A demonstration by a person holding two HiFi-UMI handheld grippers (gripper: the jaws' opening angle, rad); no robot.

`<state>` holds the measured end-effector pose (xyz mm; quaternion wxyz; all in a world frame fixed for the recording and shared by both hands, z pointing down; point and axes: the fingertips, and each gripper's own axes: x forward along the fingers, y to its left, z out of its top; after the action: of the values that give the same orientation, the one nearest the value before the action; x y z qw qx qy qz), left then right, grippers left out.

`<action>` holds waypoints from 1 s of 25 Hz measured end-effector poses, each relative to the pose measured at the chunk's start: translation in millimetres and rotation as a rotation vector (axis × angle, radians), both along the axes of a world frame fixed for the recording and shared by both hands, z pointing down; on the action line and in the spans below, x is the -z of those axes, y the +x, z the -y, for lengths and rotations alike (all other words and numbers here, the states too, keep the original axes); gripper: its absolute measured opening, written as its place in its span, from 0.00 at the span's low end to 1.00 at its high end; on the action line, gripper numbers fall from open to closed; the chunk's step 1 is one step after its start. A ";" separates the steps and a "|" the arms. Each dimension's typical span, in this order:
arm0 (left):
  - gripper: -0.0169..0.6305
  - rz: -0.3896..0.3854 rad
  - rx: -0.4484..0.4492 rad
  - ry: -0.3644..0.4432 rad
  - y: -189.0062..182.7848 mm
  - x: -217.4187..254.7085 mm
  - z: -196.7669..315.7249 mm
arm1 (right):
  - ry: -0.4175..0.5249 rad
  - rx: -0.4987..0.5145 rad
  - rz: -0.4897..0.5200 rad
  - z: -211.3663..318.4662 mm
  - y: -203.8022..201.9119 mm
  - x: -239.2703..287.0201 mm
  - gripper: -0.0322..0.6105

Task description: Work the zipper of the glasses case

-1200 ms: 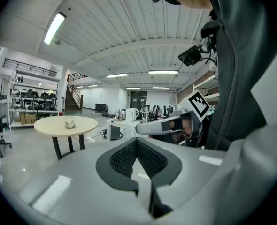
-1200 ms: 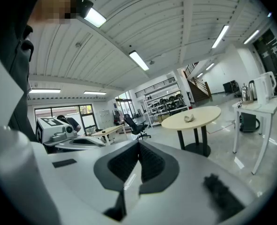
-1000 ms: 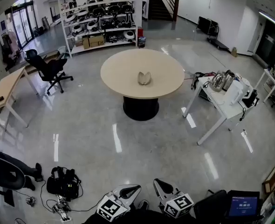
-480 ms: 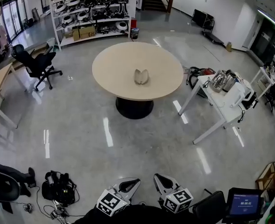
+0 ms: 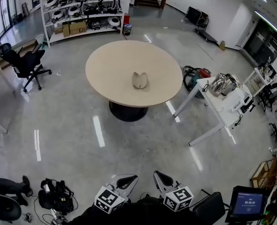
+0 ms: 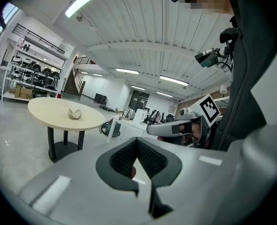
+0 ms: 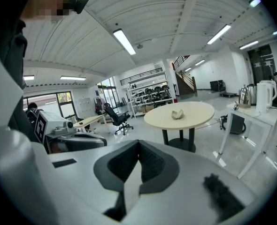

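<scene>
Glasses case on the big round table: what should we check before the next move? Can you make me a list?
1. The case lies on the table: ok.
2. The case is within reach: not ok, it sits far off across the floor.
3. The left gripper is empty: ok, shut on nothing.
4. The right gripper is empty: ok, shut on nothing.
5. A gripper is open, ready to grab: not ok, both are shut.
6. The zipper is found: cannot tell, the case is too small in every view.
</scene>
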<state>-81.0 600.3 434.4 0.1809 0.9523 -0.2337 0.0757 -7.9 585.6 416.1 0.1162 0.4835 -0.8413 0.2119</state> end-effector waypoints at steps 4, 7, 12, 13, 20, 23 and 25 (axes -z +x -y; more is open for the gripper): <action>0.04 -0.005 -0.002 -0.021 -0.7 -2.8 15.0 | -0.016 0.008 -0.005 14.7 -3.5 -2.5 0.05; 0.04 0.007 0.012 -0.037 -5.2 -9.0 29.0 | -0.026 0.017 -0.003 28.6 -6.7 -8.0 0.05; 0.04 0.038 0.048 -0.055 -5.4 -12.8 58.6 | -0.033 0.058 0.013 58.7 -8.3 -15.0 0.05; 0.04 0.042 0.062 -0.061 -2.3 -11.3 68.4 | -0.036 0.066 0.016 67.7 -4.7 -16.6 0.05; 0.04 0.070 0.091 -0.072 38.1 -13.6 123.1 | -0.023 0.110 0.044 128.1 32.1 -16.1 0.05; 0.04 0.083 0.095 -0.063 59.2 -13.3 142.3 | -0.023 0.119 0.057 147.6 50.7 -18.6 0.05; 0.04 0.092 0.096 -0.062 73.0 -12.3 155.2 | -0.016 0.139 0.063 161.1 60.1 -17.1 0.05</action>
<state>-8.0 445.1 446.6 0.2027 0.9295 -0.2849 0.1175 52.3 424.5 433.3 0.1079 0.4162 -0.8743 0.2253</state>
